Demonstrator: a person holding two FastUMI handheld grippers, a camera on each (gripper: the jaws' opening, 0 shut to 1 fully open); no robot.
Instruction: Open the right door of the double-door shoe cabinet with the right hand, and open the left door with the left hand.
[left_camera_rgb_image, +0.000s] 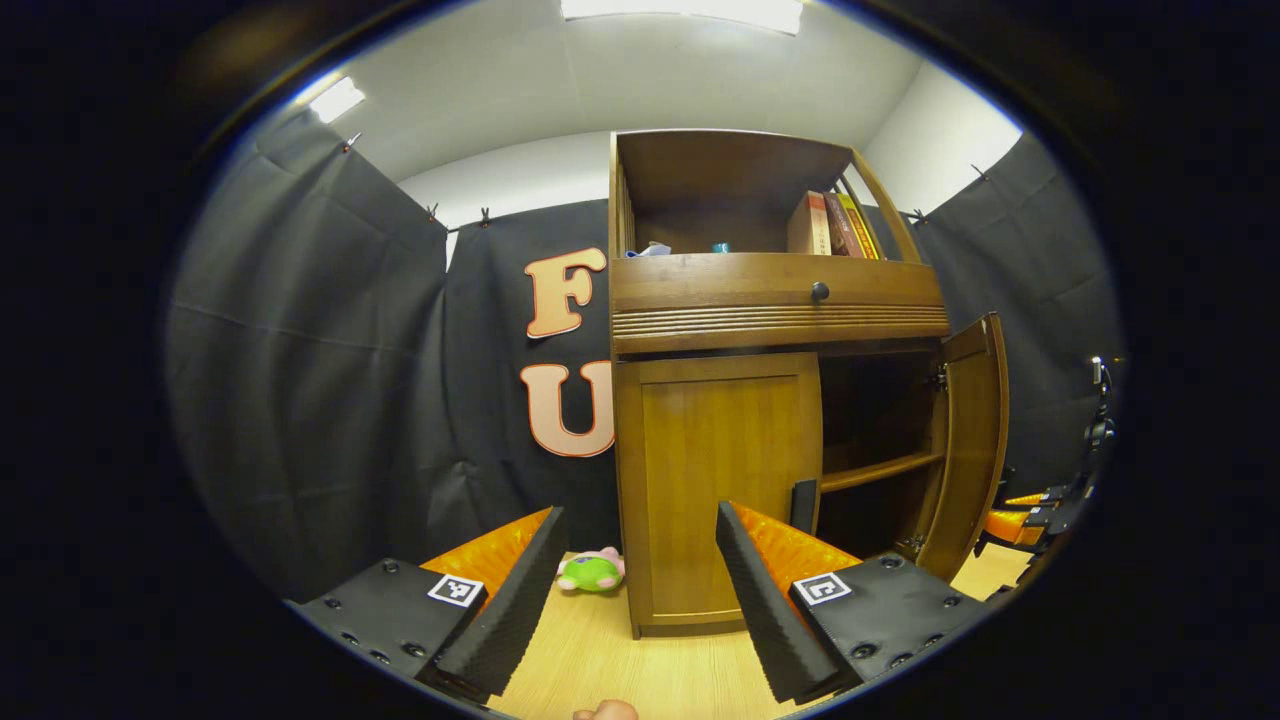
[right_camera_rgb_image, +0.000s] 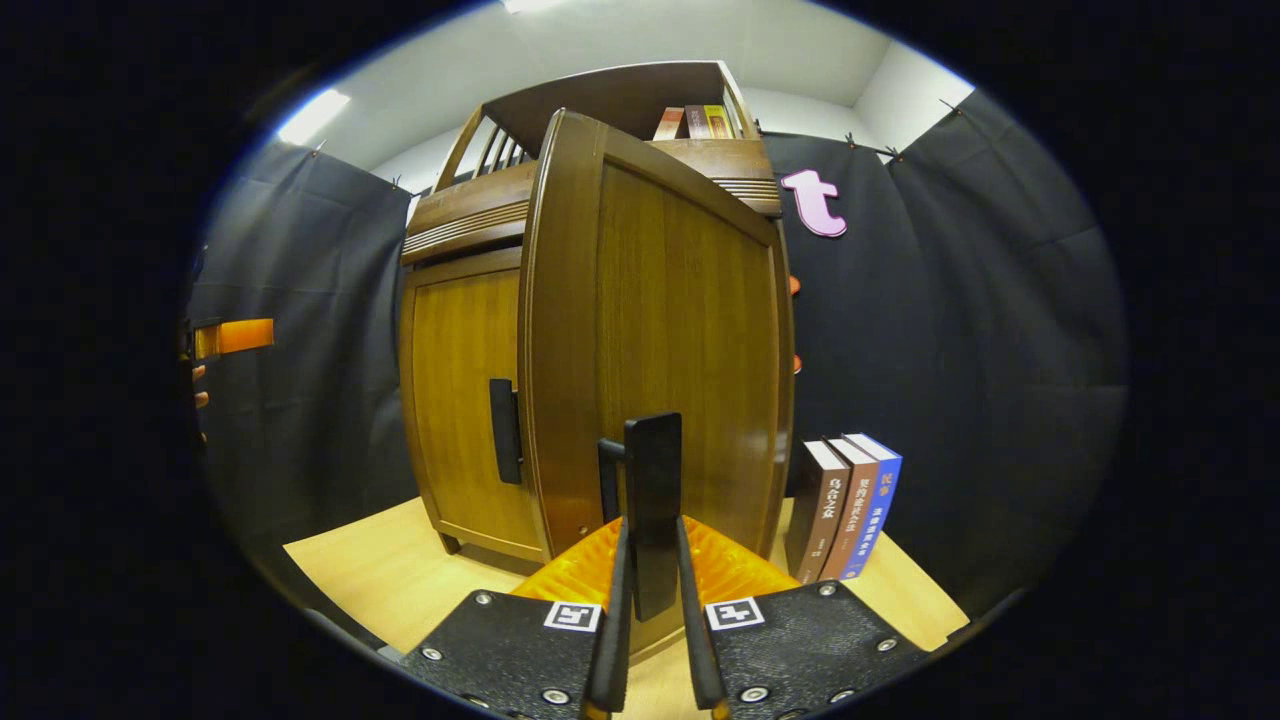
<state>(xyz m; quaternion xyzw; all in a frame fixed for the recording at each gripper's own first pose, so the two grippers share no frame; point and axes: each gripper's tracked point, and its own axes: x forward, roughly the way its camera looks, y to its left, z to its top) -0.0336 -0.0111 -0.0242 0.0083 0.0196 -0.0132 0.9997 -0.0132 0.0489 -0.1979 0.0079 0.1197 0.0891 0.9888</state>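
Now right claw (right_camera_rgb_image: 652, 640) clamped on upright handle (right_camera_rgb_image: 652, 500); left claw (left_camera_rgb_image: 640, 590) wide, empty.

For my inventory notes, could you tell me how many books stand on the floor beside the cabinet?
3: the books stand upright together, right of the open right door; others may be hidden behind it.
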